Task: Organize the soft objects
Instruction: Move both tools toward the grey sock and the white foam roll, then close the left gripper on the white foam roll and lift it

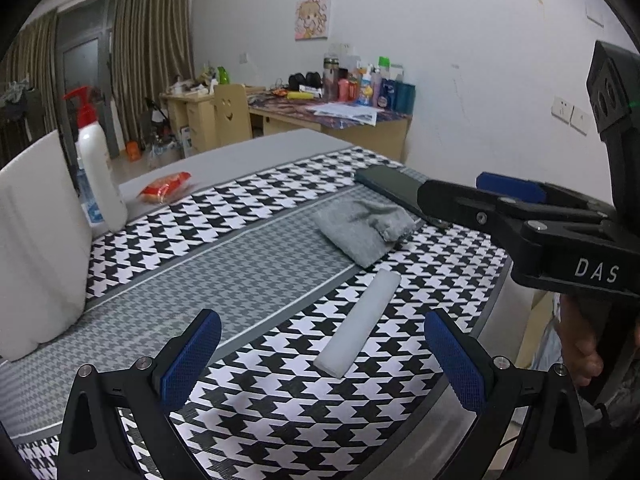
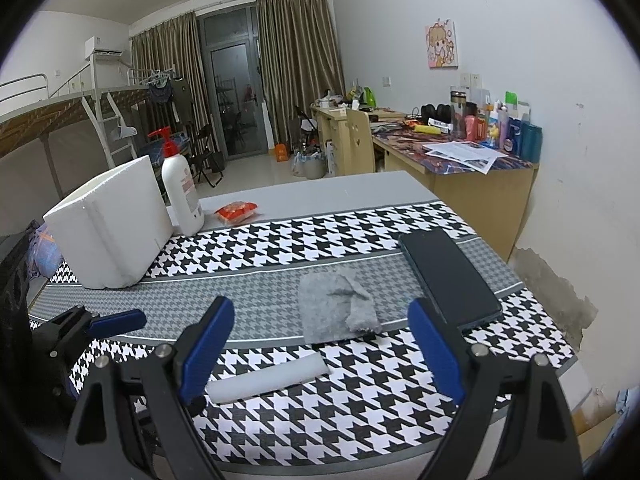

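Houndstooth cloth (image 2: 360,420) covered the desk. Only the right view showed the whole phone (image 2: 448,280). Both hand-held grippers, left (image 1: 322,364) and right (image 2: 320,352), gaped empty; grey cloth (image 2: 336,308) at twelve o'clock, roll (image 2: 266,380) nearer.

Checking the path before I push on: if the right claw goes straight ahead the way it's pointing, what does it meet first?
Probably the grey cloth, centred ahead between the open right claw fingers. The white roll lies nearer but low and left, so it may be brushed first; depth is unclear.
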Demonstrator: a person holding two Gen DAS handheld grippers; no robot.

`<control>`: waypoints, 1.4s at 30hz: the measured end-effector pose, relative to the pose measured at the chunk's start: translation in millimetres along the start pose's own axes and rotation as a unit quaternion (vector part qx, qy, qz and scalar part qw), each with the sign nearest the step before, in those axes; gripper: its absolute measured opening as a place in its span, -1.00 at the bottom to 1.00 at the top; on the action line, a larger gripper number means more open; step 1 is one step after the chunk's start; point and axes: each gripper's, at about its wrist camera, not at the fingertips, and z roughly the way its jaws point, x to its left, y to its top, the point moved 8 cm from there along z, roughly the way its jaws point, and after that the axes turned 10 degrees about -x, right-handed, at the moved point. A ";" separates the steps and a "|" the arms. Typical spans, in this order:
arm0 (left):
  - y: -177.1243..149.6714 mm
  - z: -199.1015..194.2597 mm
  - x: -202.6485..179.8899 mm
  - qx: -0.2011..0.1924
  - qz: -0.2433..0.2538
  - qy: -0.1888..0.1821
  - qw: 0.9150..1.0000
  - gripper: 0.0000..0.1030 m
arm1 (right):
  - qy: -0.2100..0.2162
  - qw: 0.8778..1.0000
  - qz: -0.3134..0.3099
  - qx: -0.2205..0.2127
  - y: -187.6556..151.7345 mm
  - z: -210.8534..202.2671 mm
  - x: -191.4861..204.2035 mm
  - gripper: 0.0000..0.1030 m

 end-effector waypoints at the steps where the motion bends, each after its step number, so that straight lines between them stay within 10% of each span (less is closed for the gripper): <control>1: -0.5 2.1 -0.5 0.003 0.001 0.000 1.000 0.98 | 0.000 1.000 0.000 0.001 -0.8 0.8 -1.2 0.78; 36: -31.1 51.0 -19.5 0.090 0.037 -0.037 0.995 -0.03 | -0.002 0.998 0.019 0.052 -23.8 35.2 -21.5 0.78; 42: -32.9 49.5 -24.2 0.089 0.062 -0.031 0.994 -0.53 | 0.001 0.998 0.022 0.057 -26.6 39.2 -22.2 0.78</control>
